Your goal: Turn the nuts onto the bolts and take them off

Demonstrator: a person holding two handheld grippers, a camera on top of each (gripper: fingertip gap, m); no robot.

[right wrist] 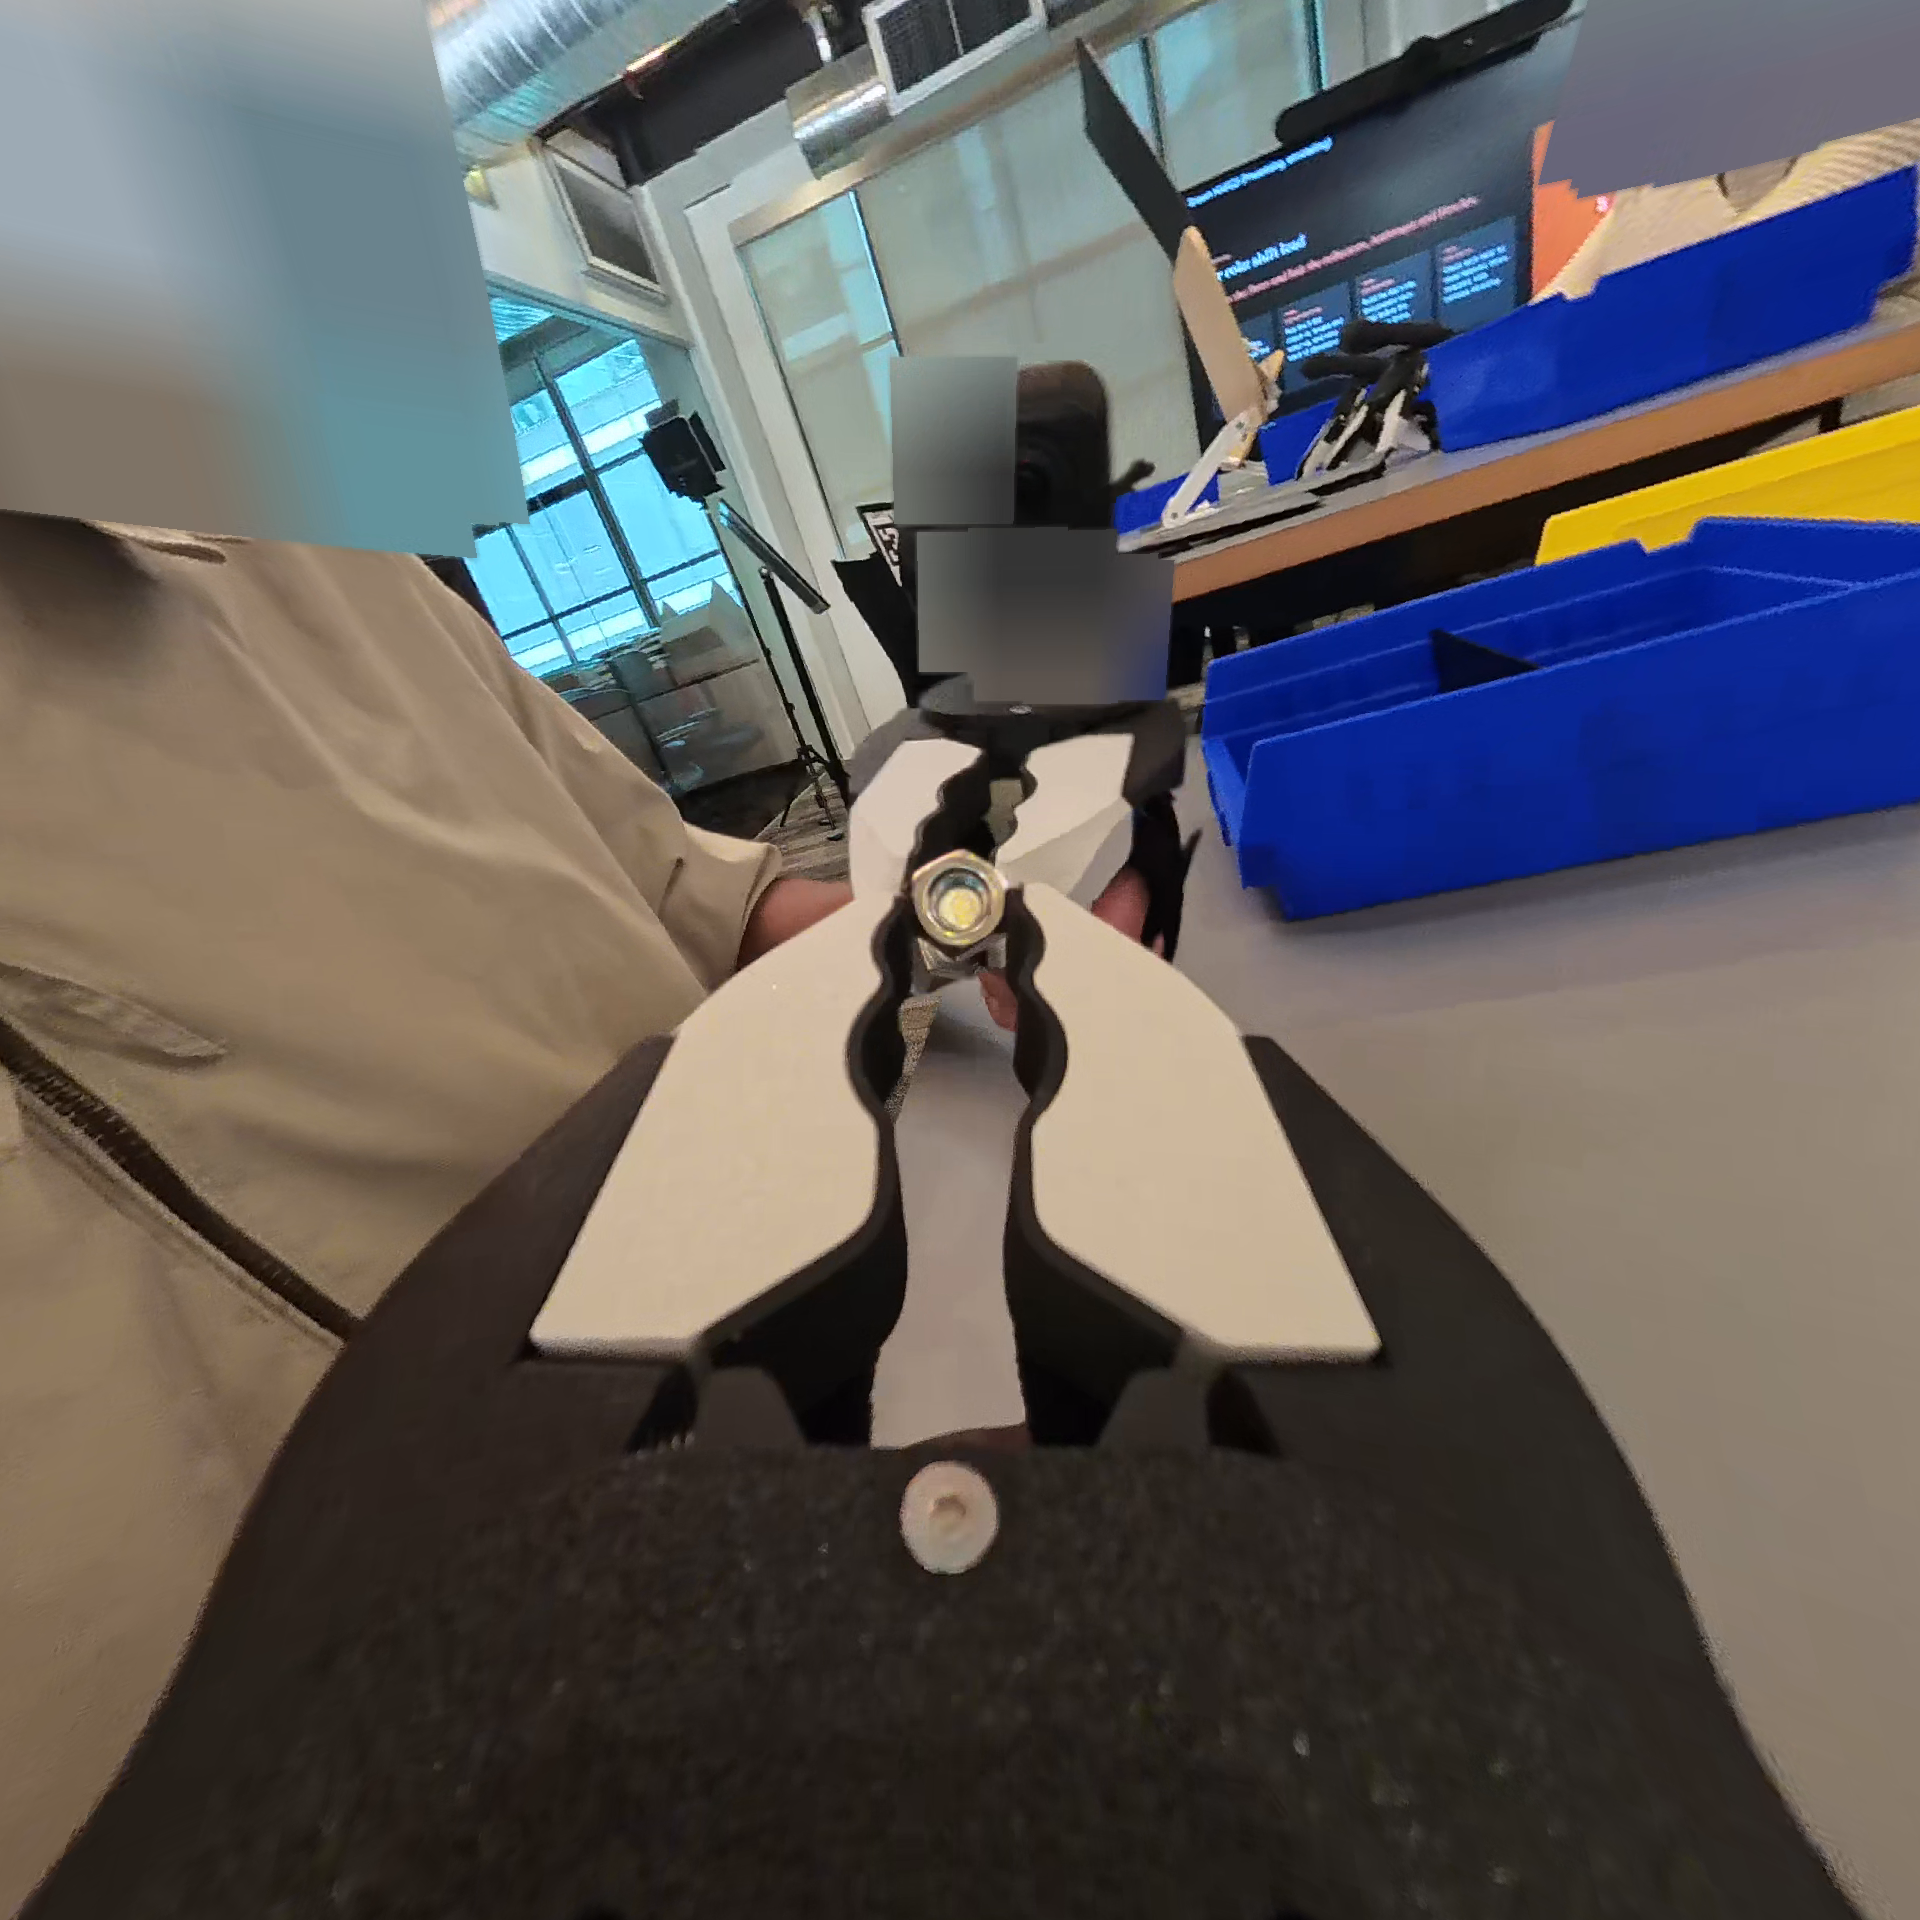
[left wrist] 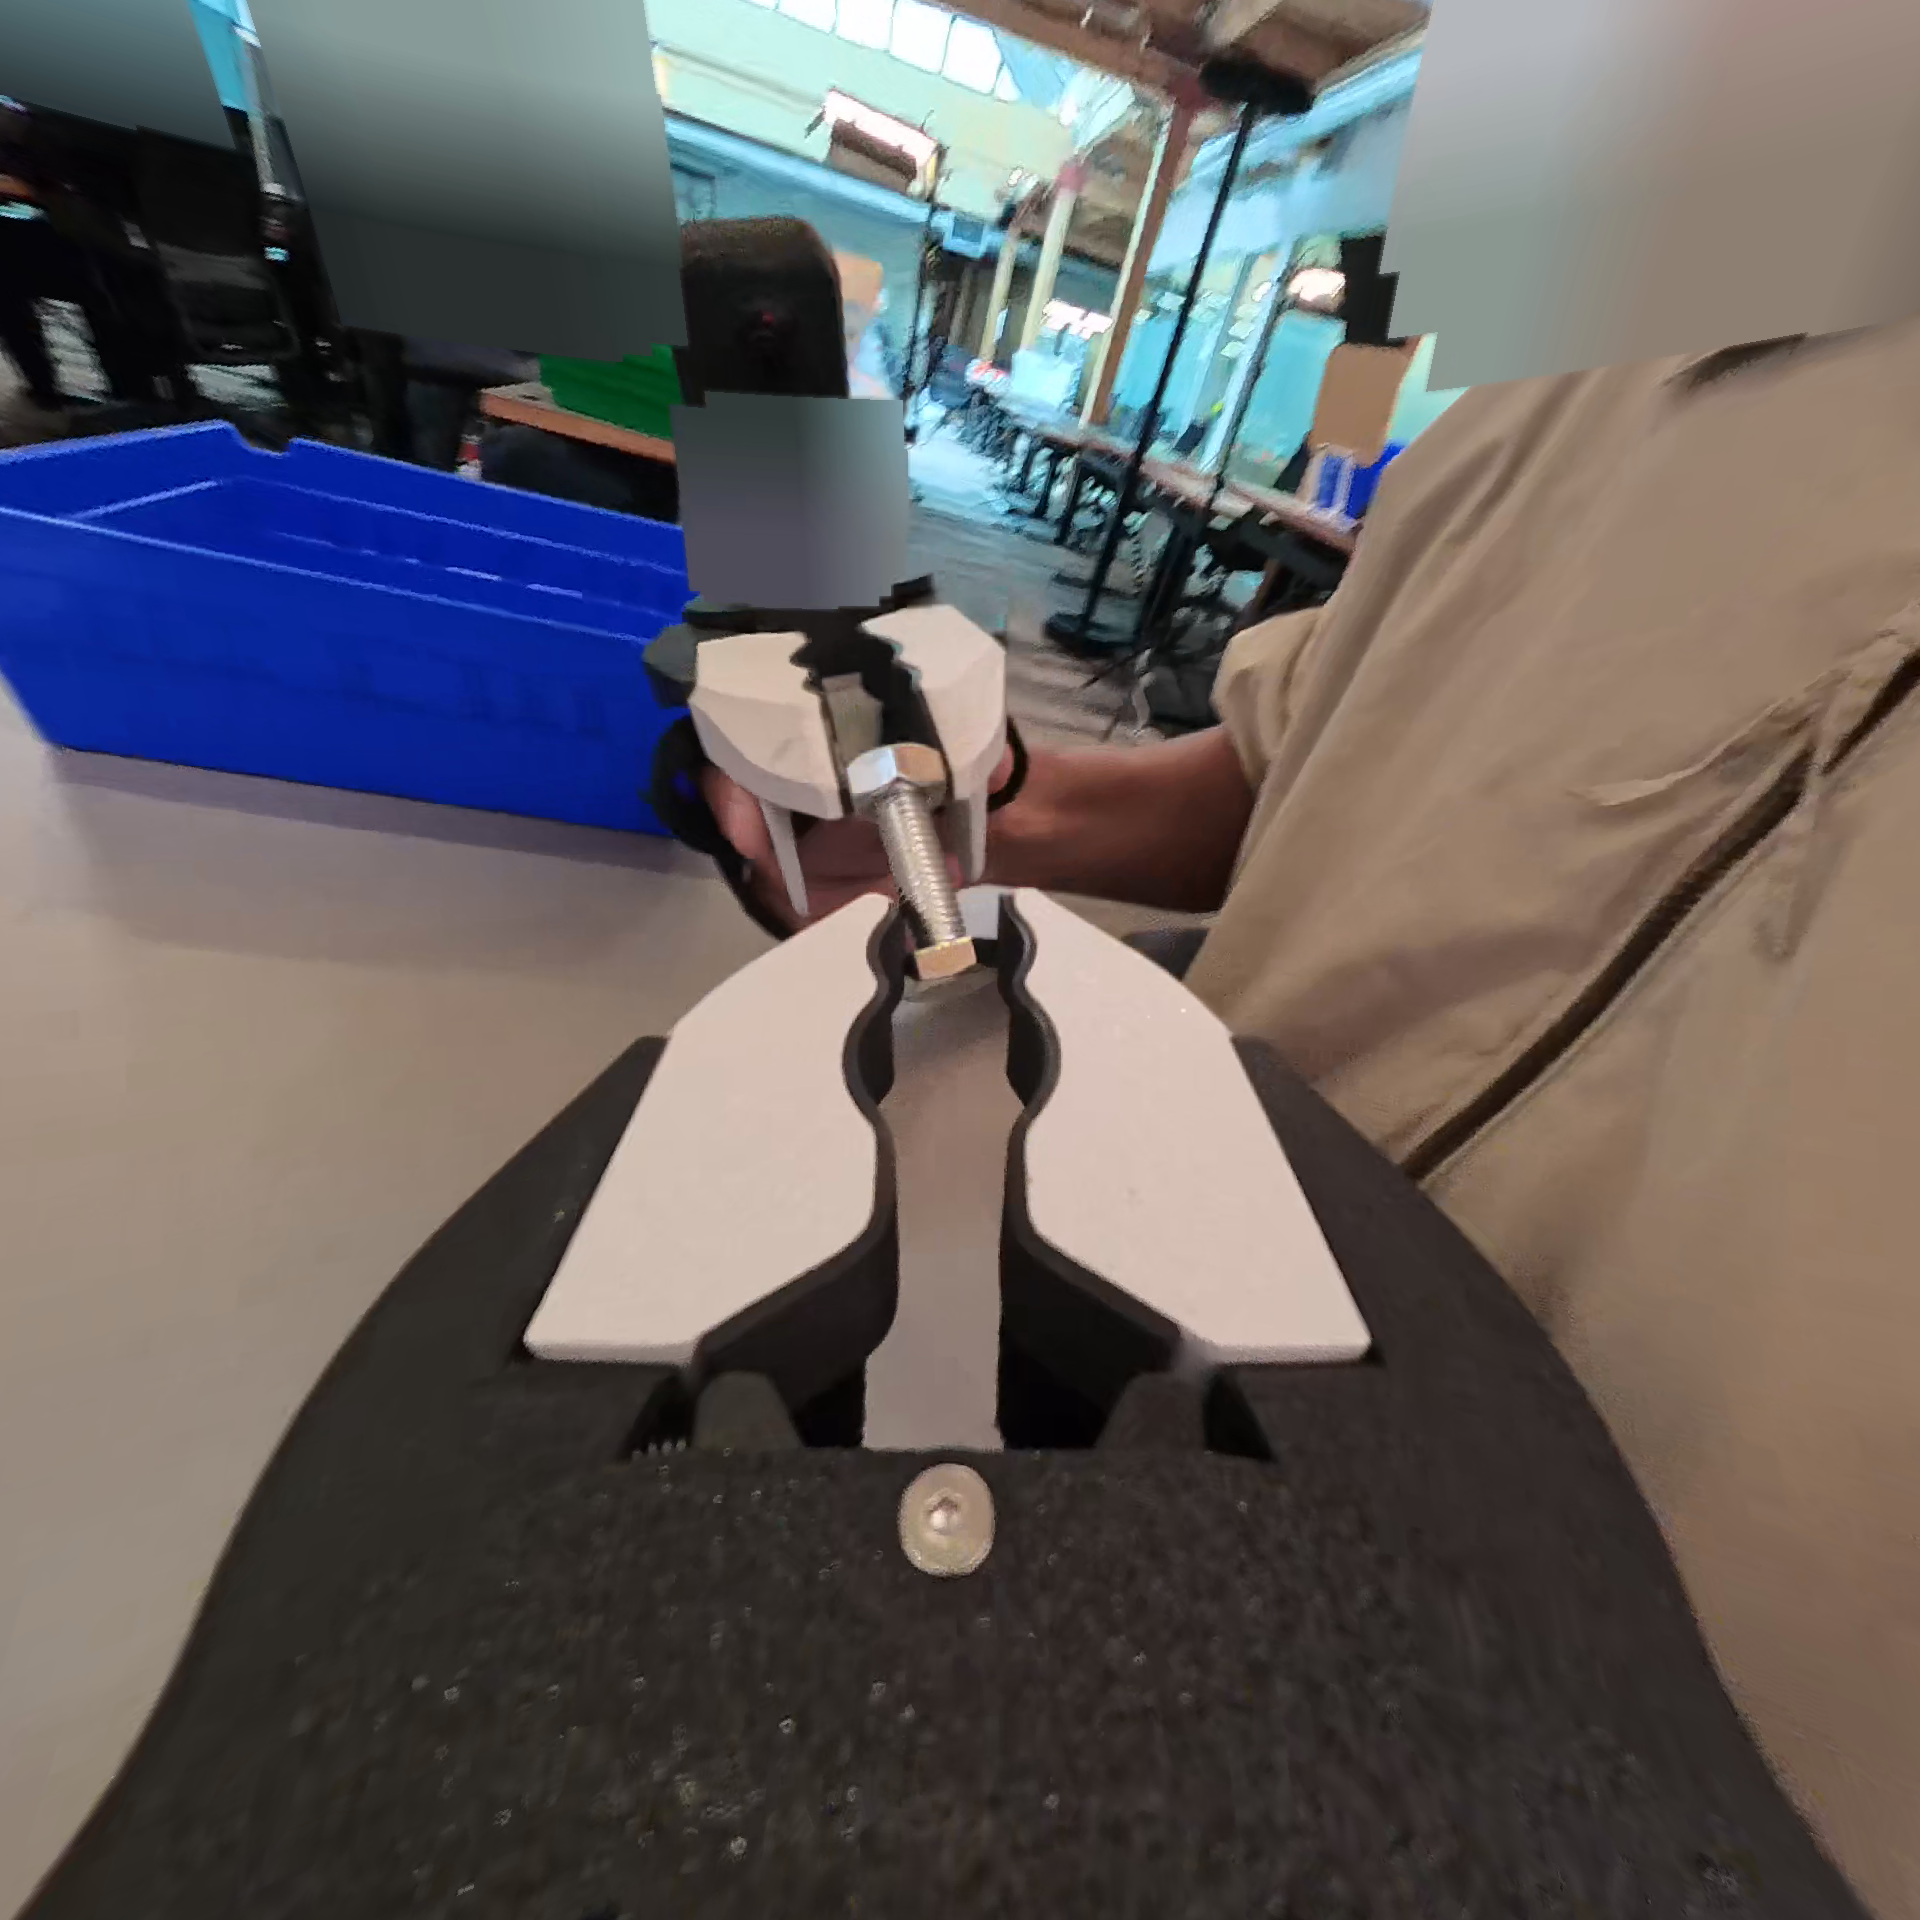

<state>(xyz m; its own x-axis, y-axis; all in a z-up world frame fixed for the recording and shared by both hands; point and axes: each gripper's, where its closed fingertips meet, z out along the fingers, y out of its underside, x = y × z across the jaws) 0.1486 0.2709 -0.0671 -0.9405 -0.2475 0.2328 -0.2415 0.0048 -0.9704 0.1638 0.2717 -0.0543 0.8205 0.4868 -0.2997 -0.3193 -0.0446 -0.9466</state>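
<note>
Two tools meet above the table (left wrist: 312, 1039). My right gripper (right wrist: 954, 925) clamps the bolt (left wrist: 920, 862) by its head. The nut (left wrist: 940, 961) sits at the thread tip between my left gripper (left wrist: 945, 925) fingers, grip unclear. Risk: the tilted shank cross-threads or drops the nut.

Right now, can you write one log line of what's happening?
left gripper: shut on silver hex nut | right gripper: shut on silver threaded bolt | nut at bolt tip | above grey table
</note>
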